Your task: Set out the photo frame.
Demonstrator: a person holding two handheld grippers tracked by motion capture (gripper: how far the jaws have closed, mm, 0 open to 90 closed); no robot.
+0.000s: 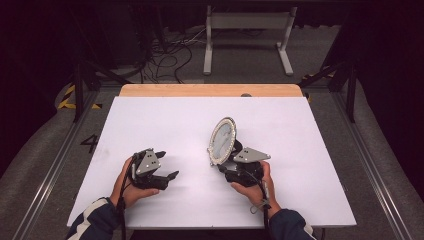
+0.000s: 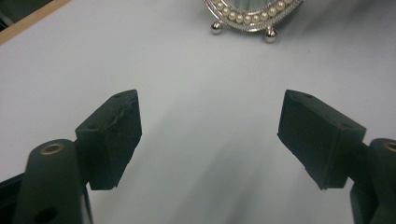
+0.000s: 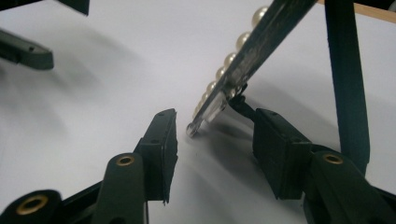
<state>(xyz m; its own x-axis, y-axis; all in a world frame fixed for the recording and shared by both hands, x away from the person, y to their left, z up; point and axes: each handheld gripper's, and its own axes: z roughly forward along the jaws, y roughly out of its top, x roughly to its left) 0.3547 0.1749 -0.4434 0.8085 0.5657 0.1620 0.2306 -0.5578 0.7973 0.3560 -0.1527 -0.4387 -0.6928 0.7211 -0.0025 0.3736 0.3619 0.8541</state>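
The mirror [image 1: 223,140] is left standing on the worktop [image 1: 150,120], both hand-held grippers, left [image 1: 167,165] and right [image 1: 225,167], parted beside it, withdrawal judged next.

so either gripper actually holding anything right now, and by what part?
Nothing held. The left gripper is open over bare table. The right gripper is open, jaws either side of the pearl-rimmed frame base, not pressing.

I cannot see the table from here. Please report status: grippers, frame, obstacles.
Left gripper open, empty. Right gripper open, jaws either side of the pearl-rimmed oval frame, not pressing. Frame upright on its stand on the white table. Nothing in the way.
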